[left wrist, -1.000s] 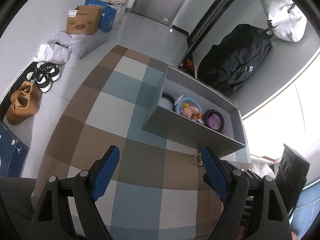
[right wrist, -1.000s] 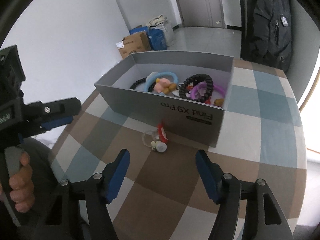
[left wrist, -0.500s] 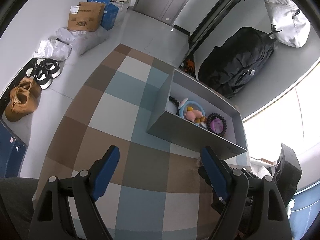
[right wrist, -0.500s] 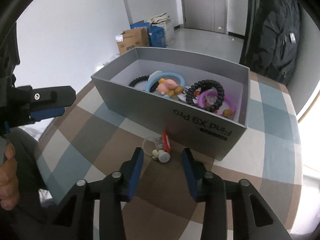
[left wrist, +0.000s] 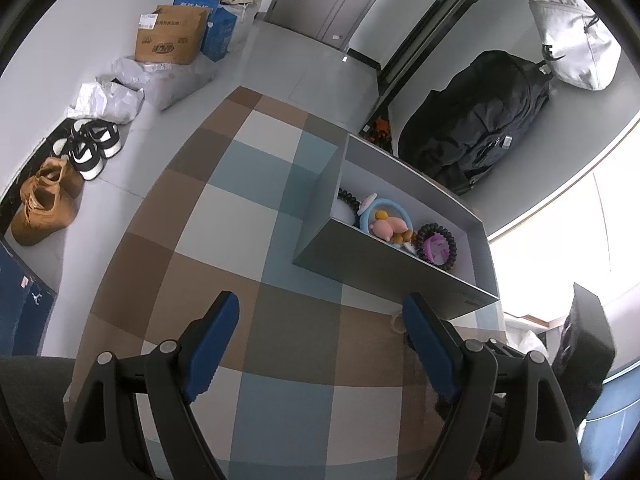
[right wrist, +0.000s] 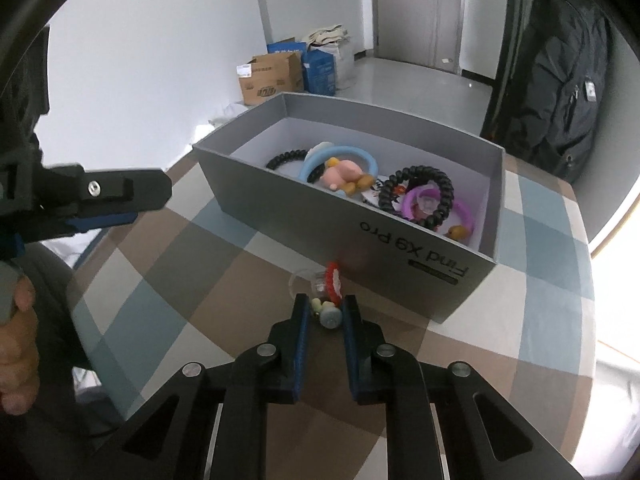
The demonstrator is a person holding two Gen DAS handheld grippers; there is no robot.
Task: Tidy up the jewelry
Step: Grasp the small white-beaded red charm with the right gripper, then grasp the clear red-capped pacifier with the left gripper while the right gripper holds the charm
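Observation:
A grey box (right wrist: 360,220) marked "Find X9 Pro" stands on the checked tablecloth and holds several hair ties and bracelets: a blue ring with a pink charm (right wrist: 340,168), a black coil (right wrist: 418,196) and a purple ring. A clear hair tie with red and white charms (right wrist: 326,290) lies on the cloth in front of the box. My right gripper (right wrist: 325,314) is closed around its charms. My left gripper (left wrist: 320,320) is open and empty above the cloth, left of the box (left wrist: 400,264); it also shows at the left of the right wrist view (right wrist: 120,196).
The table is round with a checked cloth (left wrist: 224,224). Shoes (left wrist: 44,200), a cardboard box (left wrist: 168,40) and bags lie on the floor to the left. A black backpack (left wrist: 472,132) leans on the wall behind the box.
My right gripper has moved forward and down to the hair tie and its jaws have closed around the charms. My left gripper stays open and has drifted slightly.

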